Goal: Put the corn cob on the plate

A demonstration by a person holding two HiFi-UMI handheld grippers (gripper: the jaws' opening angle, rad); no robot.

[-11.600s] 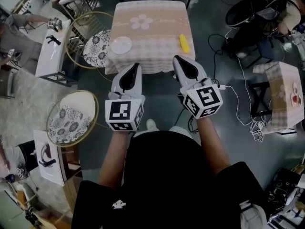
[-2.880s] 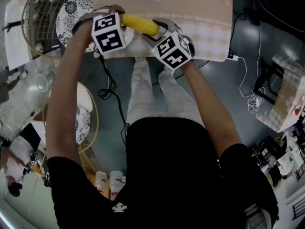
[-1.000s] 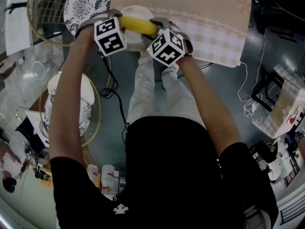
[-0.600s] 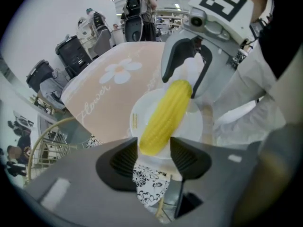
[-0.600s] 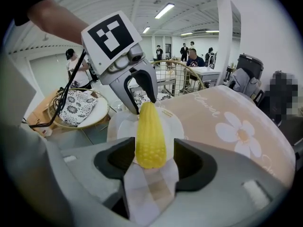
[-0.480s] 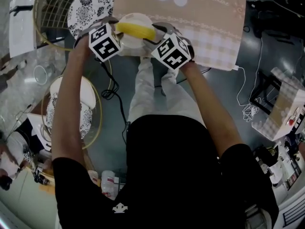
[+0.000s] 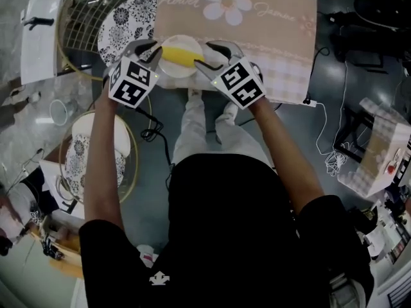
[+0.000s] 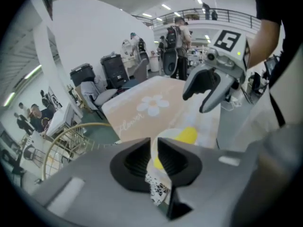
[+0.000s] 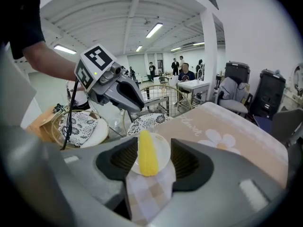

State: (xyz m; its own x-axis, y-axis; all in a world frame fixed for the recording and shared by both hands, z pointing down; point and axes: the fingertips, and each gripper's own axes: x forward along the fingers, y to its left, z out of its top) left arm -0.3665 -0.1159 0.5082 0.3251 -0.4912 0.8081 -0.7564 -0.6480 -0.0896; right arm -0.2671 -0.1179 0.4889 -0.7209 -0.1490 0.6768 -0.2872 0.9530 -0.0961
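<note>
Lying on plate [image 7: 169, 70]: corn cob [image 7: 182, 58]. Both empty, just closing: L tongs [image 8: 154, 144] to a slit, R tongs [image 9: 154, 144] wide apart.

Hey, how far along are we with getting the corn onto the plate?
Done: the corn cob lies on the plate. In hand: nothing. The left gripper and right gripper are both off it. Their jaws have just been closing, nothing held between them, left nearly together, right wide. Remaining: only pulling clear.

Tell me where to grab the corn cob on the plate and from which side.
Probably across its middle, from above: the corn cob lies flat on the white plate, long and round, so jaws closing across its narrow width should sit balanced.
</note>
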